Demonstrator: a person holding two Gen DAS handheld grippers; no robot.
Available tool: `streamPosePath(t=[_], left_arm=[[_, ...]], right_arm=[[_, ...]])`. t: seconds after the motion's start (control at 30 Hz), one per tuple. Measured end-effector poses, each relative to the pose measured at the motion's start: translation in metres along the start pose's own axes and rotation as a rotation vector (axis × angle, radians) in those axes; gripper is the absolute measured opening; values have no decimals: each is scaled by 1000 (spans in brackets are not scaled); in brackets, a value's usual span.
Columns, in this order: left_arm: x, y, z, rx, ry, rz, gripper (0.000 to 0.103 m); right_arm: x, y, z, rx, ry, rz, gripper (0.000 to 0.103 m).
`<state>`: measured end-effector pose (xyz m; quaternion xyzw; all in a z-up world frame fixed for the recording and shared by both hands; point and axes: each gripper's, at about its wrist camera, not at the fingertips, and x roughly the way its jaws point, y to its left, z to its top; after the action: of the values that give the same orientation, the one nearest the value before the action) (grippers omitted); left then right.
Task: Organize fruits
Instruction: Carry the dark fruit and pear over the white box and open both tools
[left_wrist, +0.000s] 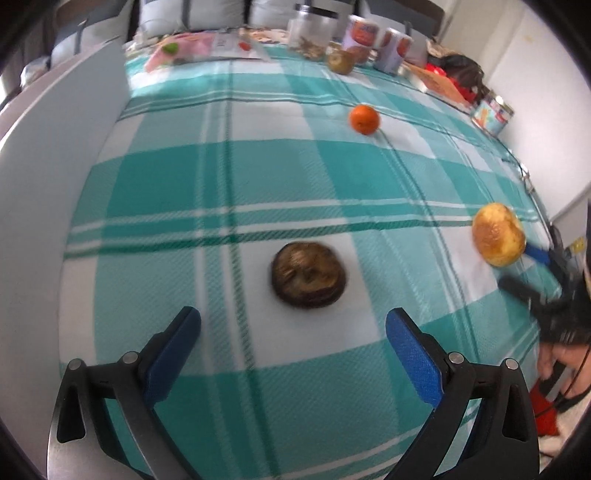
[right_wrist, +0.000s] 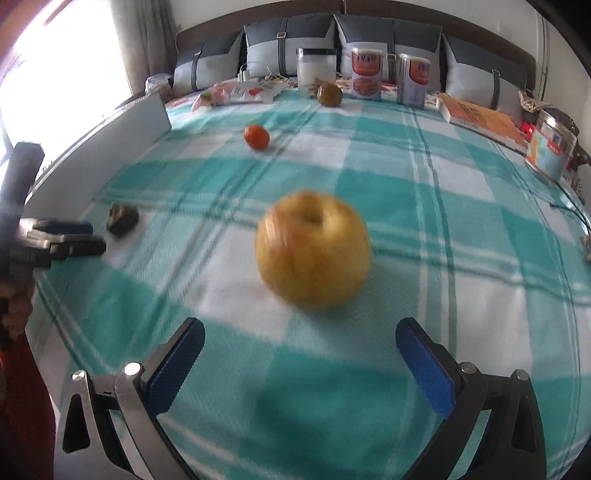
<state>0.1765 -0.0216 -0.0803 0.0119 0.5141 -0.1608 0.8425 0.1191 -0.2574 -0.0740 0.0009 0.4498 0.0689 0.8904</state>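
Teal-and-white checked blanket (right_wrist: 424, 192) covers the bed, with grey pillows (right_wrist: 291, 48) against the headboard and jars and tins lined up along the far edge. Fruit is scattered all over: a yellow apple (right_wrist: 314, 251) sits mid-bed, right in front of the right hand-held gripper (right_wrist: 300, 347), whose blue pads are spread wide with nothing between them. Over on the left side, the left hand-held gripper (left_wrist: 293, 332) is just as released, jaws apart, facing a dark brown wrinkled fruit (left_wrist: 309, 274) lying just ahead of its tips. A small orange (left_wrist: 364, 118) waits farther up the bed, and a greenish-brown fruit (right_wrist: 330, 94) rests near the jars at the far edge.

Both grippers look set for a pickup, so here's the judgement: slide each one forward low over the blanket until the fruit sits fully between the pads, then close gently. That apple is round and could roll on soft bedding, so centre it. The dark fruit looks soft; squeeze lightly.
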Motion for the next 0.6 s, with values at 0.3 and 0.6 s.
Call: streamPosePath(t=[0.3,0.6], left_arm=[[-8,-5,4,19,-70,33,42],[-172,58,-36,-229,-269,-154,42]], right_arm=[[17,-13,32,126,137,15,65],[-30,86,88,21,43,289,65]])
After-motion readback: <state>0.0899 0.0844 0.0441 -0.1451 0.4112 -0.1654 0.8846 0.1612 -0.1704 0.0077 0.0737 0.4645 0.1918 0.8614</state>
